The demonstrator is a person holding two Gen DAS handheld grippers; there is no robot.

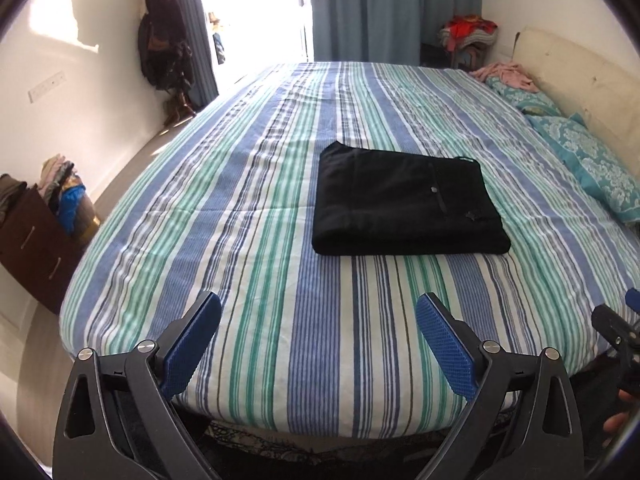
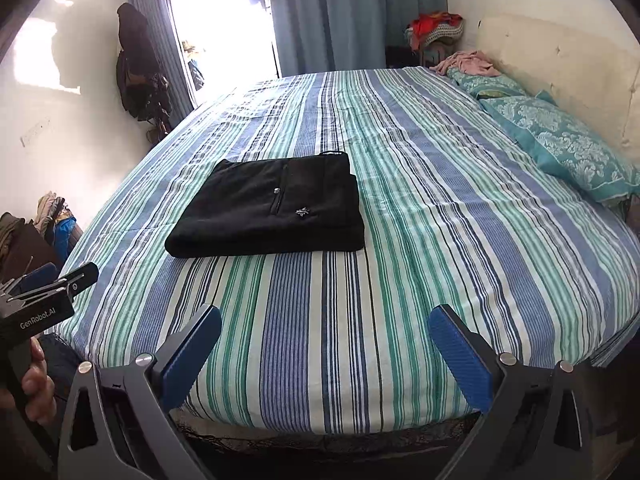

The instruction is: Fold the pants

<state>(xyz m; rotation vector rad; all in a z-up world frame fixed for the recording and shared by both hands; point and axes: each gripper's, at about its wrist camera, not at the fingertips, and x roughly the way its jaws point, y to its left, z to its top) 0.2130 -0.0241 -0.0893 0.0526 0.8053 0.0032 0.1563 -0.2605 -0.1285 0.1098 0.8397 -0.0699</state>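
The black pants lie folded into a compact rectangle on the bed, resting flat on the blue, green and white striped sheet roughly in the middle of the mattress, with a small metal button and a pale emblem showing on the top layer. Seen from the right wrist, the pants sit left of centre on the bed, with their thick folded edge toward the camera. The left gripper hangs above the near edge of the bed with its jaws released and spread wide, nothing between the blue pads, and it is well apart from the pants. The right gripper is held the same way over the near edge, its jaws also released and holding nothing, its blue pads clear of the cloth. In the right wrist view the left gripper shows at the left edge, gripped by the person's hand. Teal patterned pillows lie along the right side of the bed against a cream headboard, with a pink garment bunched at the far corner. Blue curtains hang beyond the bed beside a bright doorway, dark clothes hang on the left wall, and a brown dresser piled with clothing stands at the left.
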